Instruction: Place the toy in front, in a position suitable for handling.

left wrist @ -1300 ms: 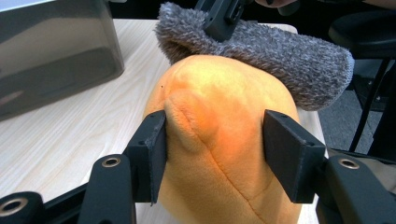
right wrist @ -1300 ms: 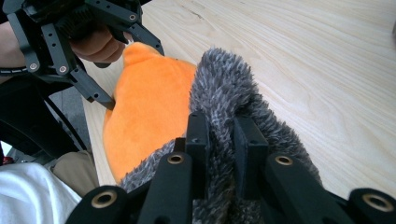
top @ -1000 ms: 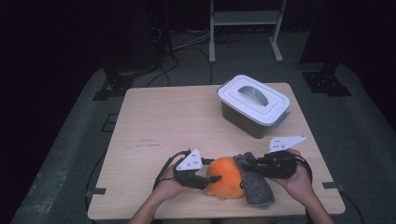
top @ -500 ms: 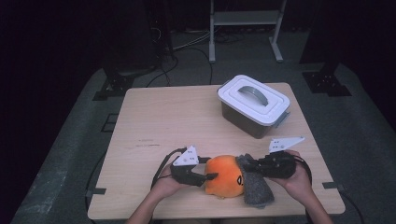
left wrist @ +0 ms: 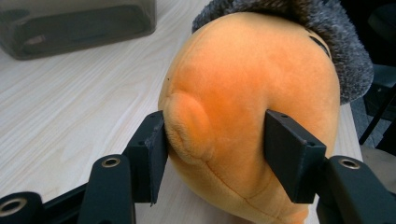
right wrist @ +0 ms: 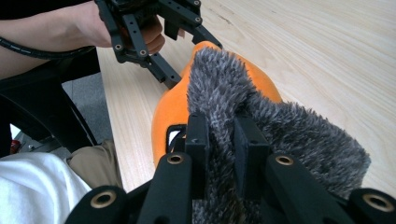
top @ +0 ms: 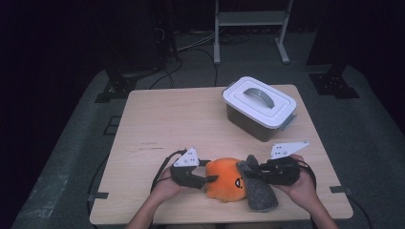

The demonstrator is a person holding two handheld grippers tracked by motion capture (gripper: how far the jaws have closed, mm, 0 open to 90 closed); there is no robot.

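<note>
mid-dressing at table's near edge: left gripper (left wrist: 212, 158) clamped on orange plush (left wrist: 252, 102), right gripper (right wrist: 219, 154) pinched shut on grey furry cover (right wrist: 280, 135) draped over its top; next, probably pulling cover further down while bracing plush.

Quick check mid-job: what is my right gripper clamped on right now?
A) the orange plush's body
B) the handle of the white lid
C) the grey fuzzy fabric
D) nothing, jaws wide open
C: in the right gripper view the right gripper has its jaws pinched on the grey fuzzy fabric, while the left gripper squeezes the orange plush.
</note>
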